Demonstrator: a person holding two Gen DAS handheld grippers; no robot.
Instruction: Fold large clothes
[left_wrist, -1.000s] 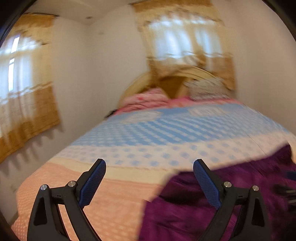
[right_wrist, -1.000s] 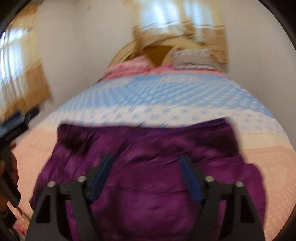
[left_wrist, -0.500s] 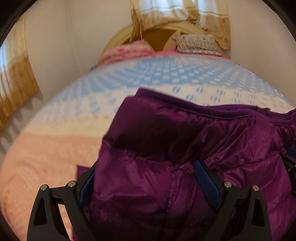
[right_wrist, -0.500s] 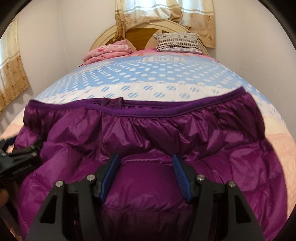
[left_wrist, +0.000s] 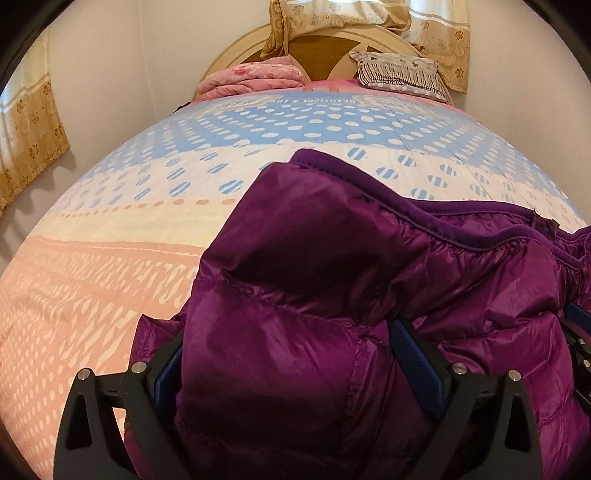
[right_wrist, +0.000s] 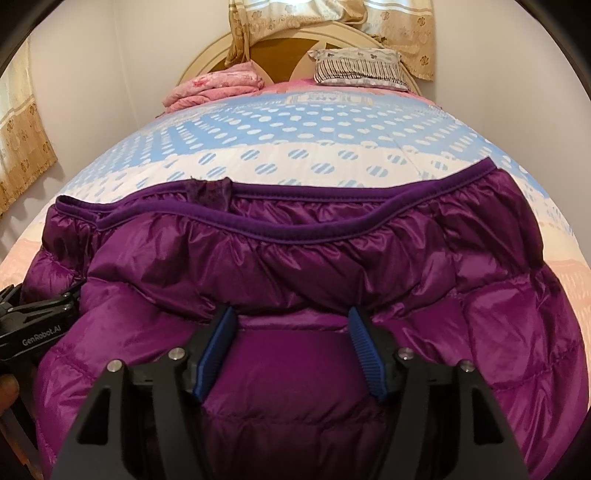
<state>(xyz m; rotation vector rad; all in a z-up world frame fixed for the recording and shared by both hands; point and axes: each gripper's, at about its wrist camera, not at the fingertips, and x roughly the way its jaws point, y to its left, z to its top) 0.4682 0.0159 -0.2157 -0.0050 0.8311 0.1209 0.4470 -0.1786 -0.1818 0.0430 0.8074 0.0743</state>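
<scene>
A purple quilted down jacket (right_wrist: 332, 258) lies spread on the bed, its elastic hem toward the headboard. It also fills the lower right of the left wrist view (left_wrist: 332, 295). My left gripper (left_wrist: 291, 354) is open, its jaws wide apart with a puffy bulge of the jacket's left side between them. My right gripper (right_wrist: 291, 350) is open, its blue pads to either side of a fold in the jacket's middle. The left gripper's body shows at the left edge of the right wrist view (right_wrist: 33, 325).
The bed (left_wrist: 110, 258) has a pink, cream and blue dotted cover. A folded pink blanket (right_wrist: 214, 86) and a striped pillow (right_wrist: 358, 66) lie by the round headboard. Walls stand close on both sides, with curtains (left_wrist: 29, 122) at left.
Both grippers swung down and forward onto the jacket. The left view went from mostly bare bed to jacket bulging between its jaws. The right jaws narrowed a little around a fold.
</scene>
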